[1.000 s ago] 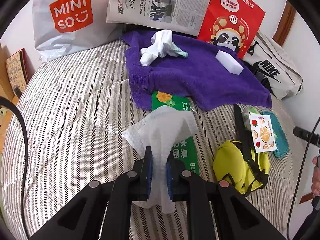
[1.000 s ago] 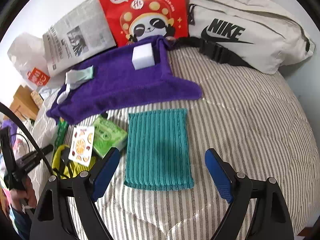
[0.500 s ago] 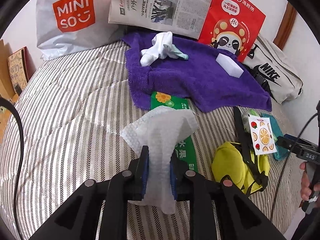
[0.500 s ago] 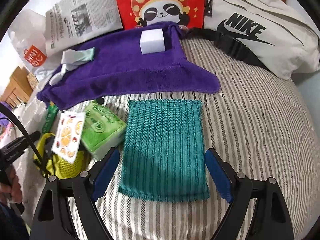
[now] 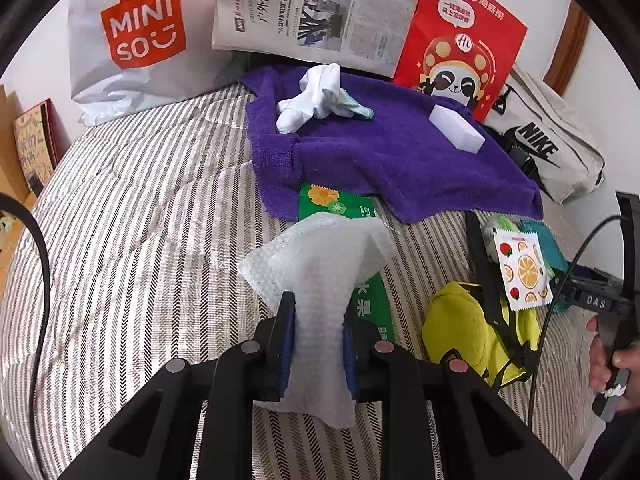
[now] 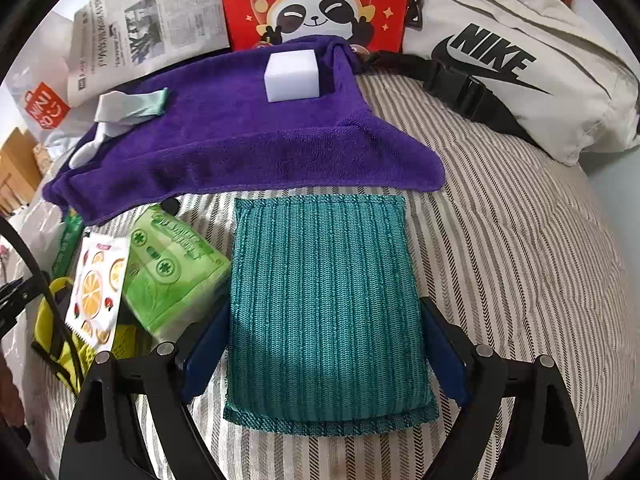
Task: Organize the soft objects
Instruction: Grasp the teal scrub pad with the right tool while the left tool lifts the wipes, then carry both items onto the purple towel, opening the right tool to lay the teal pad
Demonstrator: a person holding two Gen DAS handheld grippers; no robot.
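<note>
Left gripper (image 5: 318, 336) is clamped on the white wipe (image 5: 316, 264), holding it up off the striped bedcover (image 5: 132, 216) — the wipe fans out toward 12 o'clock. Bare stripes lie from 9 to 11 o'clock; the purple towel (image 5: 384, 148) sits at 12 to 1. Right gripper (image 6: 325, 354) has its jaws spread wide, flanking the teal knitted cloth (image 6: 324, 300) low over it — bare bedcover at 3 o'clock, green tissue pack (image 6: 172, 272) crowding 9.

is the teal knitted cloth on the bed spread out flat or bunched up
Flat. The teal cloth lies as a neat rectangle on the striped bedding, between the right gripper's open fingers, not yet gripped.
</note>
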